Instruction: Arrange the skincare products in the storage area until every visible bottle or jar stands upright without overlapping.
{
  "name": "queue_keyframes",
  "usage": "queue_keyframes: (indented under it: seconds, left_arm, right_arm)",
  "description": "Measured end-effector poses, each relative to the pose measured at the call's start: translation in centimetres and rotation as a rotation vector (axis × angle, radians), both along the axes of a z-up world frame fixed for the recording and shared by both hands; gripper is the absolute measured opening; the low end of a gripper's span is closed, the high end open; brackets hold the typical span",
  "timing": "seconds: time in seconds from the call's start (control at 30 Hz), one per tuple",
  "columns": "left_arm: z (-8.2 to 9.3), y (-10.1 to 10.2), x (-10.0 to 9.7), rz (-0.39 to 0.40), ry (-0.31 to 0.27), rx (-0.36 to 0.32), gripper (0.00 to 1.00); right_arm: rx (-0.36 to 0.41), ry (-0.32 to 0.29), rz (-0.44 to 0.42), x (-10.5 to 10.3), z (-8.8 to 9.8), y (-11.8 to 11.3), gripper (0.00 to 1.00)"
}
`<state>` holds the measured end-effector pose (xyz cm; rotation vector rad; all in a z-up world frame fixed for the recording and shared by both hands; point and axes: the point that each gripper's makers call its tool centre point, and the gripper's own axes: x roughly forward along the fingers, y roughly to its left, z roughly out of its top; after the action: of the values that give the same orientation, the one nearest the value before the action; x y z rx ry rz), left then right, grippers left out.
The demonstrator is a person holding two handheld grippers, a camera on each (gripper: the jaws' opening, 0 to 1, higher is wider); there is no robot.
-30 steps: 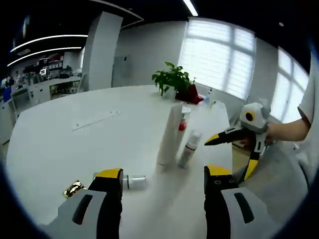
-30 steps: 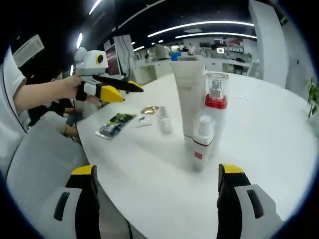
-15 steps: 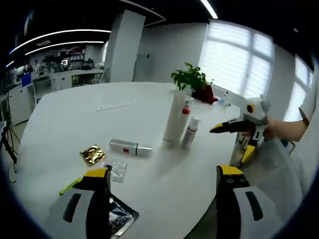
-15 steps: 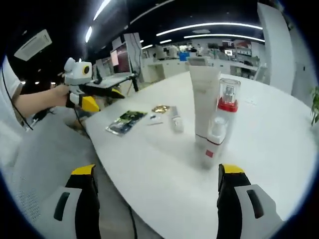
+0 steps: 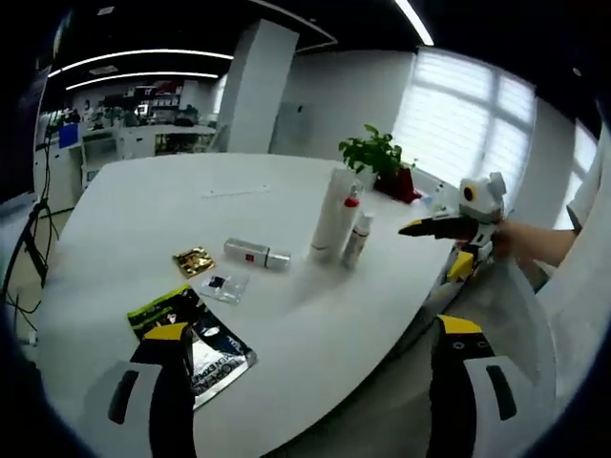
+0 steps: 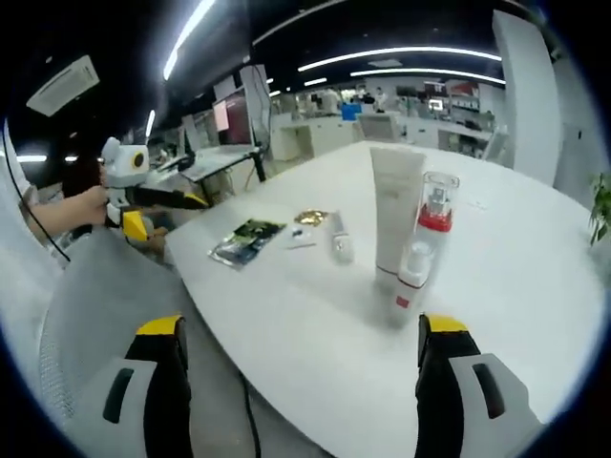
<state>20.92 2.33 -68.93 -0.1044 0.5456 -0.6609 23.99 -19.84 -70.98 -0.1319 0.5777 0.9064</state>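
Both tongs, left (image 5: 310,382) and right (image 6: 298,377), gape empty off the table (image 5: 124,219); the tall tube (image 6: 395,205) partly hides the red-collared spray bottle (image 6: 434,215).

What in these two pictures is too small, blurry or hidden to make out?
- Print on the tall white tube: blurred, right gripper view.
- Small white bottle with red band: label too small, left gripper view.
- Lying white bottle: label too small.
- Gold packet and dark green sachet: text unreadable; the sachet is partly hidden by the left tool.
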Motion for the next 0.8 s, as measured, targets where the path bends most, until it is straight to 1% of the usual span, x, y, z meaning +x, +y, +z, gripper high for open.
queue_keyframes:
  seconds: [0.03,0.1,0.13,0.17,0.2,0.23,0.27,0.3,0.4,0.43,0.5,0.57,0.6,0.73,0.77,0.8]
  left_arm:
    - [-0.1,0.3,0.1,0.008,0.005,-0.017,0.99]
    - [0.1,0.0,0.2,0.021,0.002,-0.05,0.99]
    - [0.3,-0.2,0.2,0.018,-0.007,-0.057,0.99]
    - [0.6,-0.3,0.5,0.02,-0.033,-0.06,0.99]
    - [0.6,-0.2,0.6,0.015,-0.047,-0.054,0.99]
    - [0.6,-0.2,0.6,0.008,-0.048,-0.048,0.99]
    - [0.5,0.0,0.9,0.006,-0.06,-0.037,0.99]
    - [0.5,0.2,1.1,0.005,-0.076,-0.029,0.99]
    - [0.6,0.3,1.4,-0.015,-0.094,-0.023,0.99]
    - [0.7,0.4,1.7,-0.025,-0.117,-0.01,0.99]
    - [0.4,0.6,2.0,-0.037,-0.12,0.011,0.98]
    - [0.1,0.5,2.2,-0.067,-0.118,0.025,0.99]
    - [-0.1,0.6,2.5,-0.069,-0.116,0.026,0.99]
    - [-0.6,0.9,3.2,-0.091,-0.11,0.038,0.99]
    - [-0.7,0.9,3.4,-0.096,-0.104,0.043,0.99]
    - [-0.9,0.8,3.4,-0.119,-0.088,0.057,0.99]
  right_arm:
    - [0.005,0.003,-0.013,0.1,0.2,0.1,0.99]
    - [0.012,0.001,-0.038,0.2,0.4,0.2,0.99]
    - [0.012,-0.001,-0.044,0.1,0.4,0.3,0.99]
    - [0.01,-0.005,-0.048,0.0,0.3,0.4,0.99]
    - [-0.011,-0.006,-0.05,-0.1,-0.2,0.3,0.99]
    - [-0.041,-0.001,-0.048,-0.1,-0.8,-0.1,0.99]
    - [-0.088,0.005,-0.051,-0.1,-1.5,-0.7,0.99]
    - [-0.107,0.003,-0.06,0.1,-1.6,-0.9,0.99]
    - [-0.104,-0.007,-0.084,0.4,-1.4,-1.1,0.99]
    - [-0.106,-0.011,-0.092,0.4,-1.4,-1.3,0.99]
    - [-0.122,-0.018,-0.098,0.5,-1.5,-1.5,0.99]
    - [-0.163,-0.026,-0.092,0.6,-1.9,-1.7,0.99]
    - [-0.178,-0.028,-0.085,0.6,-2.1,-1.7,0.99]
    - [-0.197,-0.026,-0.074,0.4,-2.2,-1.7,0.99]
    - [-0.198,-0.023,-0.074,0.5,-2.4,-1.8,0.99]
    - [-0.199,-0.018,-0.079,0.5,-2.4,-1.9,0.99]
